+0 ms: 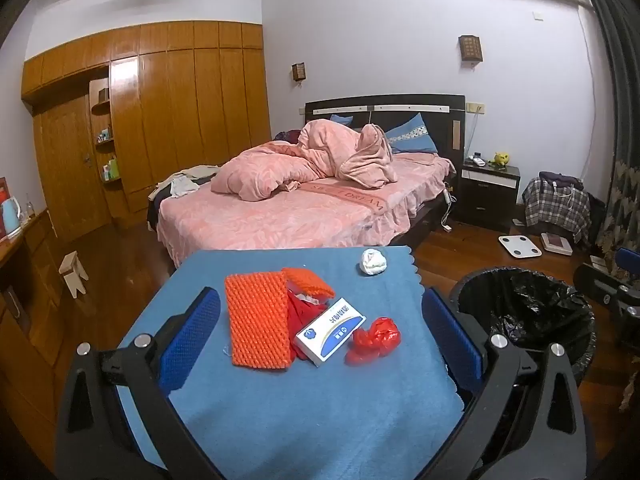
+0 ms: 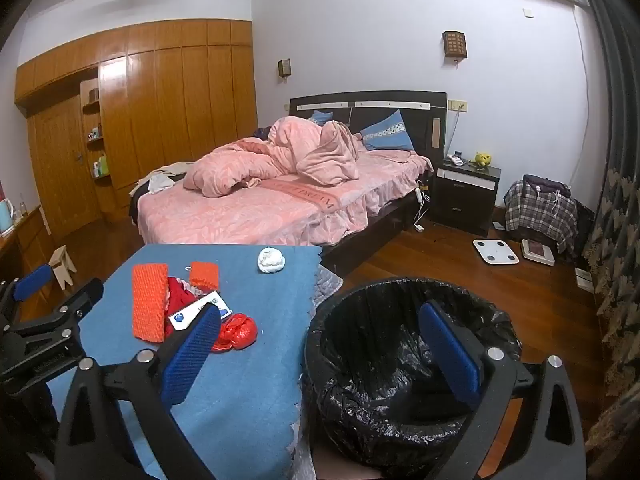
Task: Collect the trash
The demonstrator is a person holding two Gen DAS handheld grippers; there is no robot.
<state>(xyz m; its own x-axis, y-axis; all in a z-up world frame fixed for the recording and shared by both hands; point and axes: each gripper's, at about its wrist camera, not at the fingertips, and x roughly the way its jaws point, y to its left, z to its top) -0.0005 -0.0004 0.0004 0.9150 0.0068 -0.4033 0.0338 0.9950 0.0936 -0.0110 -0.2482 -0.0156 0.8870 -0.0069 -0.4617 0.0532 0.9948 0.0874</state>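
both jaws wide apart, empty, above bench point(image 1: 280, 420); could snag red bag point(image 1: 374, 340) and drag box point(image 1: 330, 330) off, missing bin point(image 2: 400, 360).

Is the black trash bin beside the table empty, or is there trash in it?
Apparently empty: the trash bin shows only its crumpled black liner; its bottom is dark.

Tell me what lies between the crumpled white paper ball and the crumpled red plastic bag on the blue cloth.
Only bare blue cloth between paper ball and red bag, clearest in the left wrist view.
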